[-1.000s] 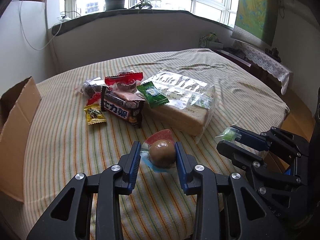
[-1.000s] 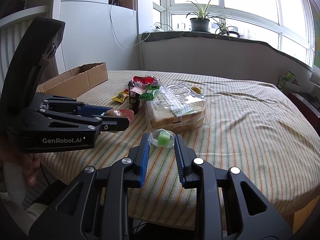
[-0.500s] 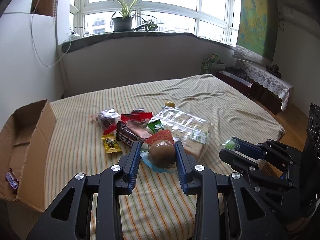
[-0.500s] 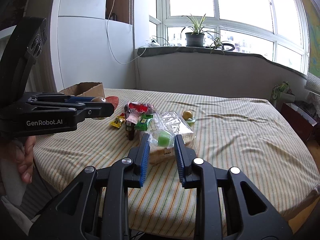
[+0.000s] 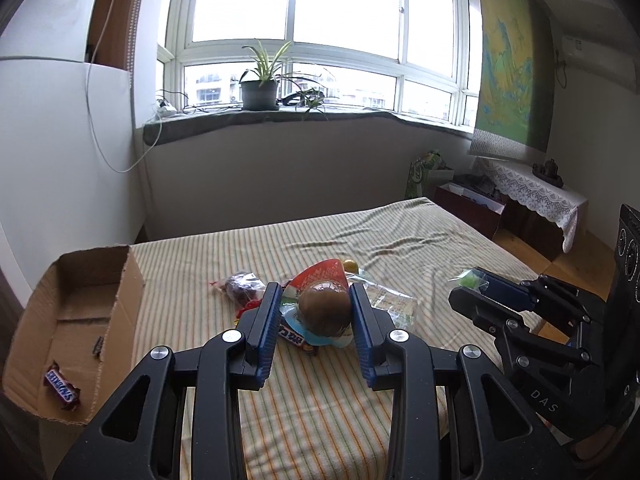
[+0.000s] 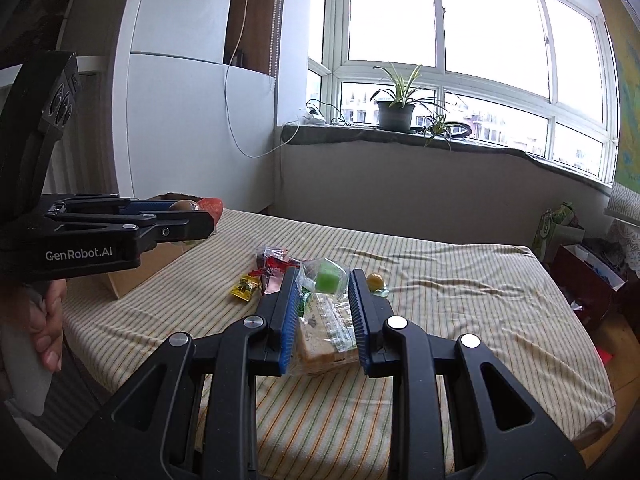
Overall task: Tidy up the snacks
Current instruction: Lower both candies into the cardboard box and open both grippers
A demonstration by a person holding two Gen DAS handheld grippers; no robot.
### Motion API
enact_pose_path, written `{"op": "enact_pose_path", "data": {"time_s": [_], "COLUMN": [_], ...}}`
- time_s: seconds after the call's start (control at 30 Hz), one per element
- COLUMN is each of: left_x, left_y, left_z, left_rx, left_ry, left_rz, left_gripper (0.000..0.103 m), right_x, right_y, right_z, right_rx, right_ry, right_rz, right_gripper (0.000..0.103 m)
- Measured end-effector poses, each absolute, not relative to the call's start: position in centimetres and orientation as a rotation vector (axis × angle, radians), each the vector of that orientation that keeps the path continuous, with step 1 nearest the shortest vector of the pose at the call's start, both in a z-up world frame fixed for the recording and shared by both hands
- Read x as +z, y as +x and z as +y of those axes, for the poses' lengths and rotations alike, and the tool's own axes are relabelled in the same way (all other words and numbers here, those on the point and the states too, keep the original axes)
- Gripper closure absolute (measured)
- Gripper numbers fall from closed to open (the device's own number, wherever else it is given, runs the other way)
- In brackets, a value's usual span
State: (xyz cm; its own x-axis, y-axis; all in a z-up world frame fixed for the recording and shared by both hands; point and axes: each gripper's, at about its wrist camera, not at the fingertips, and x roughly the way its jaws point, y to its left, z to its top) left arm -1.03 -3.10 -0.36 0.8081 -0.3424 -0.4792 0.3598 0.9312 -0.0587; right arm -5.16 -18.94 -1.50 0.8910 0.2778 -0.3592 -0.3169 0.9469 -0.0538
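Striped yellow-and-white cloth (image 5: 320, 420) covers the counter, which now sits lower in both views than a second ago. Nearest, the left gripper (image 5: 315, 322) stays clamped on a brown round snack in a red-and-clear wrapper (image 5: 323, 312), raised above the snack pile (image 6: 276, 276). Right of it, the right gripper (image 6: 325, 300) keeps its grip on a clear packet with a green cube (image 6: 327, 278). Left of the pile, the open brown cardboard box (image 5: 80, 320) now shows a "SNICKERS" bar (image 5: 61, 386) inside. "GenRobot.AI" marks the left gripper's side.

Brown egg in clear pack (image 5: 323, 312) held aloft; green candy in clear wrap (image 6: 327, 278) likewise. Snack pile (image 6: 276, 276) on striped surface (image 6: 460, 280); Snickers bar (image 5: 61, 385) flat in cardboard box (image 5: 80, 320).
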Motion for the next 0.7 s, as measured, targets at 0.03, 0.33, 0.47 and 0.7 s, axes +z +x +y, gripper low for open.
{"op": "enact_pose_path", "data": {"time_s": [0.03, 0.33, 0.47, 0.7], "left_x": [-0.3, -0.3, -0.3, -0.5], "left_y": [-1.1, -1.6, -2.0, -3.3], "left_z": [-2.8, 2.1, 6.0, 13.7], "left_rx": [-0.374, -0.306, -0.235, -0.062], "left_ry": [0.030, -0.044, -0.084, -0.148], "left_rz": [0.503, 0.477, 0.465, 0.448], "left_gripper": [0.071, 0.071, 0.071, 0.071], "right_x": [-1.4, -0.6, -0.4, 0.2], "right_y": [-5.1, -3.9, -3.1, -2.9], "right_z": [-18.6, -11.9, -7.5, 0.3], "right_rx": [0.316, 0.441, 0.534, 0.699], "right_ry": [-0.117, -0.183, -0.208, -0.234], "right_rz": [0.357, 0.355, 0.347, 0.314], "right_gripper": [0.077, 0.077, 0.077, 0.077]}}
